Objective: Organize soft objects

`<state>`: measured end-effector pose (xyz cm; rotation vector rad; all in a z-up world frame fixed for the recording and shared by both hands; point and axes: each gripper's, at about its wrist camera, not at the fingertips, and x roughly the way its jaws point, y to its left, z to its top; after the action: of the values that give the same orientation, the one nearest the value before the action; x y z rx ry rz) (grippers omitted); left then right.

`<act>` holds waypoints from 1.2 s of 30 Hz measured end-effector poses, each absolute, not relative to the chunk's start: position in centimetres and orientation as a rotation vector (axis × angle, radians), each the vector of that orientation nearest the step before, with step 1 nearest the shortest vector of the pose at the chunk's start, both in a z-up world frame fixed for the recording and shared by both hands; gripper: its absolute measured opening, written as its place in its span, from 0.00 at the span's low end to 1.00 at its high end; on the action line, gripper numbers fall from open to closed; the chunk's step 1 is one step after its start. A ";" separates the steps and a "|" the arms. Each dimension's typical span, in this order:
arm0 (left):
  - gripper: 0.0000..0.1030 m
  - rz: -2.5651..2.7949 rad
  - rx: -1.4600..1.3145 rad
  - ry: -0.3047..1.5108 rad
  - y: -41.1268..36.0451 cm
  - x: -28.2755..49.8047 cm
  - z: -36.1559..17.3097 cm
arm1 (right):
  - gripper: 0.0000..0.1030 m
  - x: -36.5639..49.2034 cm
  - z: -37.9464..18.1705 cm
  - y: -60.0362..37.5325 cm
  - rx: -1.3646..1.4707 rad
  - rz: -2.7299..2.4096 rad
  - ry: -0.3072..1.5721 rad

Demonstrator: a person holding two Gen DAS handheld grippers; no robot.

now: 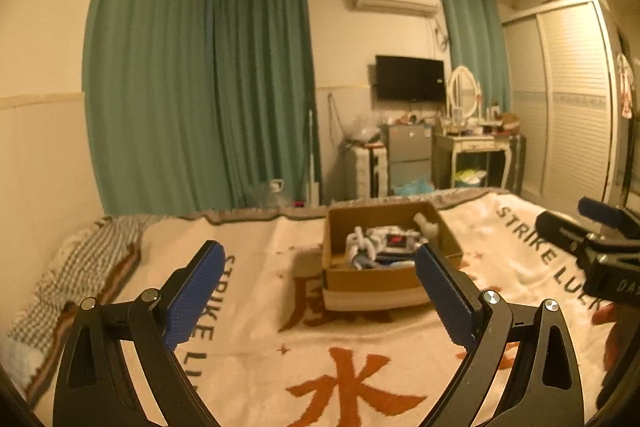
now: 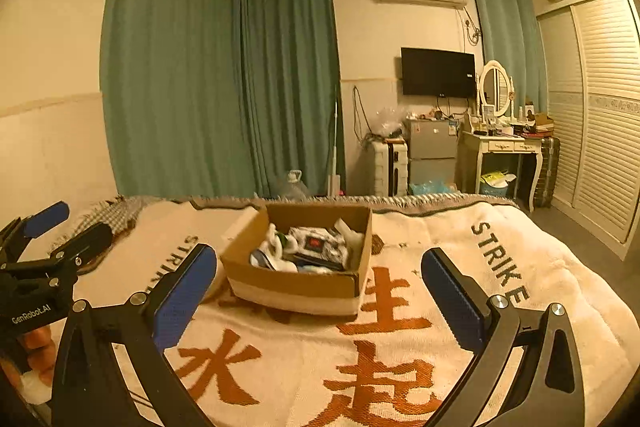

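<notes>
Both grippers were what you saw first, hovering low over the bed with nothing in either of them. Left gripper (image 1: 320, 291) had its blue pads spread wide, and the right gripper (image 2: 320, 291) was the same, jaws well apart and empty. My guess is they were held open and level like that because the person was lining up on the box, not grabbing anything yet.

That cardboard box (image 2: 296, 283) sat on the printed blanket (image 2: 400, 367) around the middle of the bed, ahead of both grippers and a bit apart from them. Its top was open with one flap folded outward on the left, so you could reach straight down into it. Soft stuff (image 2: 308, 247) was piled inside, white and dark bits, looked like socks or small plush things, too jumbled to tell which.

Orientation-wise, the box seemed to run long from the near edge toward the far wall, with a short end facing the grippers, turned slightly in the right wrist view. Nothing soft lay loose on the blanket that I could see.
</notes>
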<state>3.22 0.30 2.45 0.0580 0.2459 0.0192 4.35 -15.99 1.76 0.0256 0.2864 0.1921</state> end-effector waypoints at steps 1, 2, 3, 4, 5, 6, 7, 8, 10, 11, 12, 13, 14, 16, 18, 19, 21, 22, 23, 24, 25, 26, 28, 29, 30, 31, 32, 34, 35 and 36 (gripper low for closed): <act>0.95 0.019 0.057 0.249 0.5 2.8 2.1 | 1.00 4.5 1.6 -16.1 0.032 0.194 0.285; 0.95 0.017 0.056 0.256 0.5 2.8 2.1 | 1.00 4.4 1.4 -16.1 0.034 0.190 0.285; 0.95 0.016 0.058 0.259 0.5 2.7 1.9 | 1.00 4.4 1.2 -16.1 0.035 0.187 0.285; 0.95 0.019 0.059 0.259 0.4 2.6 2.0 | 1.00 4.6 1.3 -16.2 0.036 0.188 0.290; 0.95 0.016 0.060 0.258 0.5 2.5 2.0 | 1.00 4.5 1.2 -16.1 0.043 0.193 0.295; 0.95 0.016 0.062 0.256 0.5 2.5 1.8 | 1.00 4.7 1.2 -16.0 0.047 0.195 0.299; 0.95 0.015 0.064 0.249 0.5 2.4 1.7 | 1.00 4.7 1.2 -16.0 0.046 0.196 0.302; 0.95 0.015 0.069 0.240 0.5 2.3 1.6 | 1.00 4.5 1.2 -15.9 0.040 0.194 0.299; 0.95 0.016 0.072 0.237 0.4 2.3 1.5 | 1.00 4.4 1.3 -15.7 0.029 0.185 0.297; 0.95 0.009 0.073 0.240 0.4 2.3 1.5 | 1.00 4.3 1.4 -15.6 0.022 0.179 0.295; 0.95 0.005 0.072 0.242 0.3 2.3 1.5 | 1.00 4.2 1.4 -15.5 0.020 0.179 0.294; 0.95 0.006 0.073 0.244 0.3 2.2 1.4 | 1.00 4.1 1.5 -15.6 0.022 0.181 0.292; 0.95 0.008 0.072 0.245 0.3 2.2 1.4 | 1.00 4.0 1.6 -15.6 0.027 0.182 0.287; 0.95 0.011 0.064 0.246 0.4 2.1 1.4 | 1.00 3.8 1.7 -15.6 0.029 0.183 0.285; 0.95 0.003 0.052 0.238 0.5 1.9 1.3 | 1.00 3.7 1.8 -15.6 0.029 0.180 0.279; 0.95 0.003 0.049 0.237 0.5 1.9 1.3 | 1.00 3.7 1.8 -15.6 0.028 0.181 0.277; 0.95 0.002 0.045 0.242 0.5 2.0 1.3 | 1.00 3.7 1.7 -15.5 0.027 0.185 0.276; 0.95 0.000 0.045 0.246 0.5 2.1 1.2 | 1.00 3.6 1.6 -15.5 0.027 0.186 0.276; 0.95 -0.001 0.046 0.247 0.5 2.1 1.2 | 1.00 3.7 1.5 -15.5 0.023 0.188 0.281; 0.95 -0.002 0.046 0.247 0.4 2.1 1.1 | 1.00 3.7 1.5 -15.4 0.020 0.188 0.282; 0.95 -0.002 0.047 0.247 0.4 2.1 1.1 | 1.00 3.7 1.4 -15.3 0.016 0.188 0.283; 0.95 -0.003 0.047 0.248 0.3 2.1 1.1 | 1.00 3.7 1.4 -15.2 0.013 0.189 0.285; 0.95 -0.002 0.048 0.249 0.3 2.1 1.2 | 1.00 3.8 1.3 -15.0 0.002 0.189 0.289; 0.95 -0.001 0.050 0.250 0.2 2.0 1.2 | 1.00 3.8 1.2 -14.9 -0.006 0.187 0.290; 0.95 -0.004 0.051 0.251 0.2 2.0 1.2 | 1.00 3.8 1.1 -14.8 -0.009 0.187 0.292; 0.95 -0.005 0.051 0.252 0.2 2.1 1.2 | 1.00 3.9 1.0 -14.8 -0.012 0.188 0.295; 0.95 -0.006 0.051 0.253 0.2 2.1 1.2 | 1.00 3.9 0.9 -14.8 -0.012 0.188 0.296; 0.95 -0.006 0.051 0.253 0.2 2.0 1.2 | 1.00 4.0 0.8 -14.7 -0.018 0.183 0.300; 0.95 -0.008 0.050 0.253 0.2 2.0 1.2 | 1.00 4.0 0.7 -14.7 -0.018 0.184 0.302; 0.95 -0.010 0.048 0.255 0.2 2.0 1.2 | 1.00 4.0 0.7 -14.7 -0.015 0.185 0.304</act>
<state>2.05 0.23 1.21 0.0484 0.2546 -0.0105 4.02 -14.74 0.71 -0.0155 0.3036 0.1850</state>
